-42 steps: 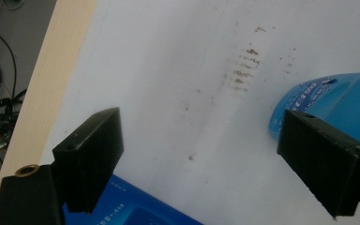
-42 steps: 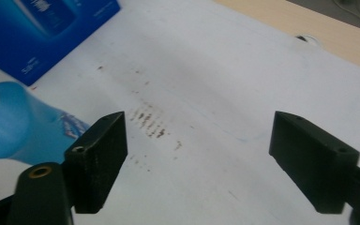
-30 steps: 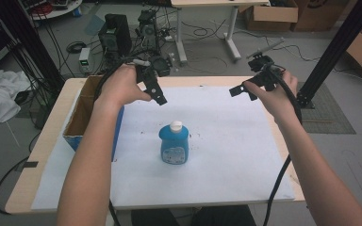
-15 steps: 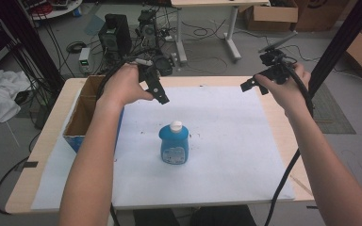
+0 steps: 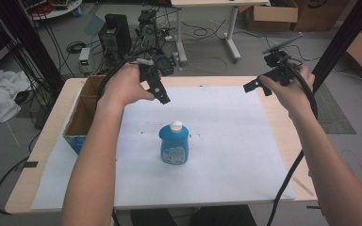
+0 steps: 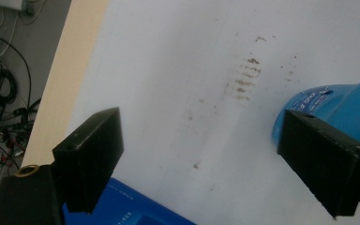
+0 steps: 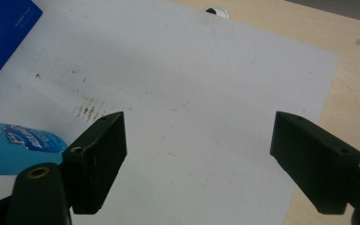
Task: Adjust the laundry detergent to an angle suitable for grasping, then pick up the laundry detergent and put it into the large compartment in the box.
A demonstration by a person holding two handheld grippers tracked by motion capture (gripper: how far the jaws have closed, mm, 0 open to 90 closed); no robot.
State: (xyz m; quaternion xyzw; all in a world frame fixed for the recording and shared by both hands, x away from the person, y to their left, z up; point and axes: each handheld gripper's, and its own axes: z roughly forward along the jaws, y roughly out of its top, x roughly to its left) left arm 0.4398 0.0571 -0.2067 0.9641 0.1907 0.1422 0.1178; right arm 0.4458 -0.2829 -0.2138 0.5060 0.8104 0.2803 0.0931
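Observation:
A blue bottle [image 5: 174,146] with a white cap stands upright in the middle of the white sheet [image 5: 226,127] on the table. My left gripper [image 5: 159,92] hovers above the sheet, back and left of the bottle, jaws open. In the left gripper view [image 6: 211,161] the bottle [image 6: 337,108] sits behind the right jaw. My right gripper [image 5: 257,86] is held high over the back right of the table, open. In the right gripper view [image 7: 197,164] the bottle [image 7: 14,145] lies at the left edge, with nothing between the jaws.
An open cardboard box [image 5: 82,113] with a blue side stands at the table's left edge, under my left forearm. Faint brown smudges [image 6: 246,84] mark the sheet. Bare wood [image 7: 356,89] borders the sheet. Cables, equipment and boxes are on the floor beyond the table.
My right hand has risen and drawn back toward the far right corner. The left gripper has barely moved. The bottle is unmoved.

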